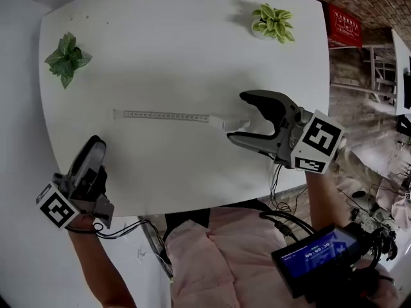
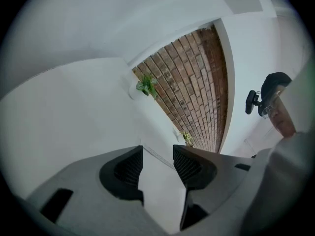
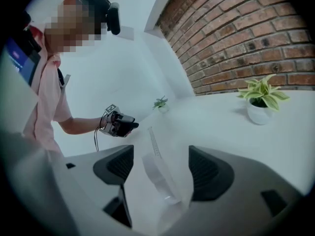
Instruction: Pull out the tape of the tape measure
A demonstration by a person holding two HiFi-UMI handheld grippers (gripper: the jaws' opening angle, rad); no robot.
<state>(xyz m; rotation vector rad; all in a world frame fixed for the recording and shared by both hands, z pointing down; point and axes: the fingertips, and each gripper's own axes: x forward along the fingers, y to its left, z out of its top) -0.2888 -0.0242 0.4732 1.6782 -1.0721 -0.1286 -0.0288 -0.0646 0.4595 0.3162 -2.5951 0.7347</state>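
- Tape measure: white case (image 1: 225, 122) lies on the table (image 1: 180, 56), right of the middle and nearer the near edge than the far one. The tape (image 1: 164, 115) is already out flat, running from the case toward the table's left edge.
- R gripper (image 1: 239, 116): jaws wide apart, one on each side of the case w/ a gap both sides, so no grip. Its own view shows the case (image 3: 160, 173) loose between the jaws and the tape (image 3: 154, 141) running away from it.
- L gripper (image 1: 95, 149): at the near edge toward the near-left corner, well apart from the tape's free end. Jaws spread, nothing btwn them but bare table in its own view (image 2: 157, 154).
- Two potted plants, one at the far-left corner (image 1: 67, 58) and one at the far-right corner (image 1: 273, 21), both clear of the work.
- Judgement: a good length is out and both claws are off, so it's either done or needs a re-grip for more.
- If more pull is wanted:
  - Close R squarely on the case's flat sides first, so it can't skid.
  - Bring L to the free end and pinch the tip, not mid-tape.
  - Draw toward the left edge, in line w/ the tape and low over the table.
- Risks: a pull off-line may kink the tape or swing the case. Letting go of the tip could let it snap back, if the case has a spring; can't tell.
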